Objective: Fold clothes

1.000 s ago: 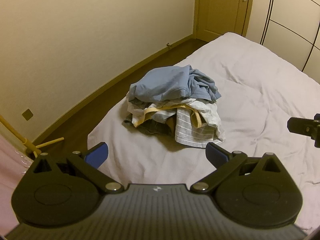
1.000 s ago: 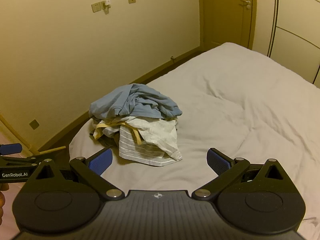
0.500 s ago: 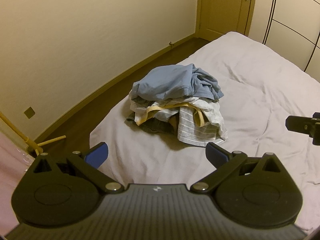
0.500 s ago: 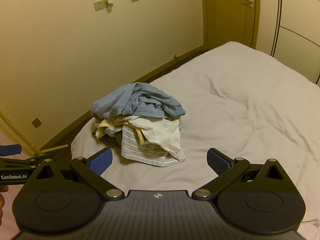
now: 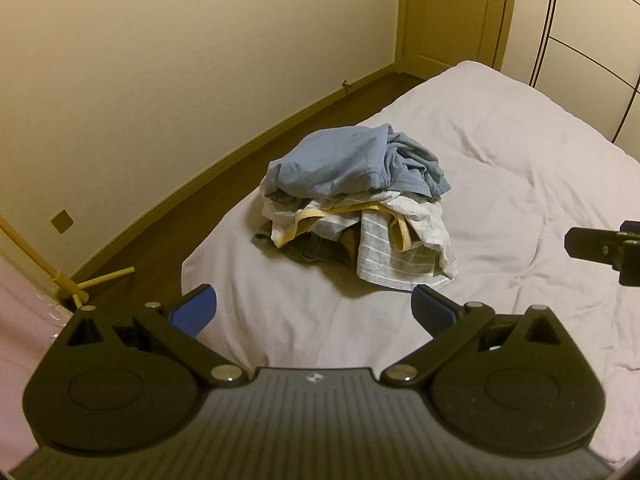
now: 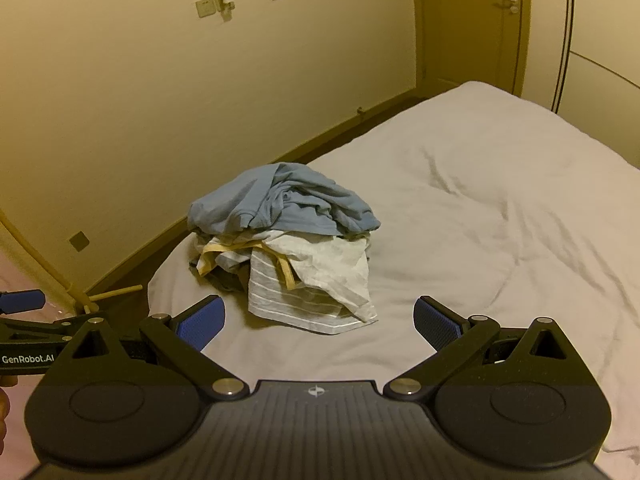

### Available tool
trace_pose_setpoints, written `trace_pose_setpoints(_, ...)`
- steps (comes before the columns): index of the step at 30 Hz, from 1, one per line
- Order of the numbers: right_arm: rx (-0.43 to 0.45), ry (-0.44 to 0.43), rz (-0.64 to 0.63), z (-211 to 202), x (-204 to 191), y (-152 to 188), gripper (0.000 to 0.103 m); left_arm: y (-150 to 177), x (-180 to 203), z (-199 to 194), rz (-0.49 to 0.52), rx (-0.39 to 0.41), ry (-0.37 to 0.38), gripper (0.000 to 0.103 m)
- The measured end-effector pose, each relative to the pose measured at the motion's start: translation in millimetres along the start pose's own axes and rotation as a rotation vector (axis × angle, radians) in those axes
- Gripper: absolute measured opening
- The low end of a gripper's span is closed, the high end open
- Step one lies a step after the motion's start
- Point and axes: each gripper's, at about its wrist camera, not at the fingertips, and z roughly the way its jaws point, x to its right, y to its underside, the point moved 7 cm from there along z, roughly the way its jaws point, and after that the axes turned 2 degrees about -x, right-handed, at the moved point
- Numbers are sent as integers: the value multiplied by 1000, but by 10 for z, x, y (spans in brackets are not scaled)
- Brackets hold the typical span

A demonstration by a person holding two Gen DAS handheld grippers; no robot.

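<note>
A heap of clothes lies near the corner of the bed [image 5: 520, 152]. On top is a crumpled blue garment [image 5: 344, 160], also in the right wrist view [image 6: 276, 200]. Under it sit a white striped garment [image 5: 396, 256] with yellow trim [image 5: 332, 214] and a dark piece [image 5: 312, 250]. My left gripper [image 5: 314, 310] hovers open in front of the heap, nothing between its fingers. My right gripper [image 6: 320, 318] is open too, just short of the striped garment [image 6: 304, 300]. Each gripper shows at the edge of the other's view.
The white bedsheet [image 6: 500, 208] spreads wide to the right of the heap. A wall [image 5: 160, 80] and dark floor strip [image 5: 200, 196] run along the left. A wooden stand [image 5: 80, 284] is at lower left, a door [image 5: 452, 16] and wardrobe panels [image 5: 592, 40] at the back.
Both grippers have drifted a little towards the heap, which now sits slightly lower and to the right in each view. The clothes have not moved.
</note>
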Motion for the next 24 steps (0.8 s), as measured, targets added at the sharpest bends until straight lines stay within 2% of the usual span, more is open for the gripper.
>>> trace_pose_setpoints(24,-21,-52,-8,162,211,-16,103,68,155,18,-19,-38,-49,102)
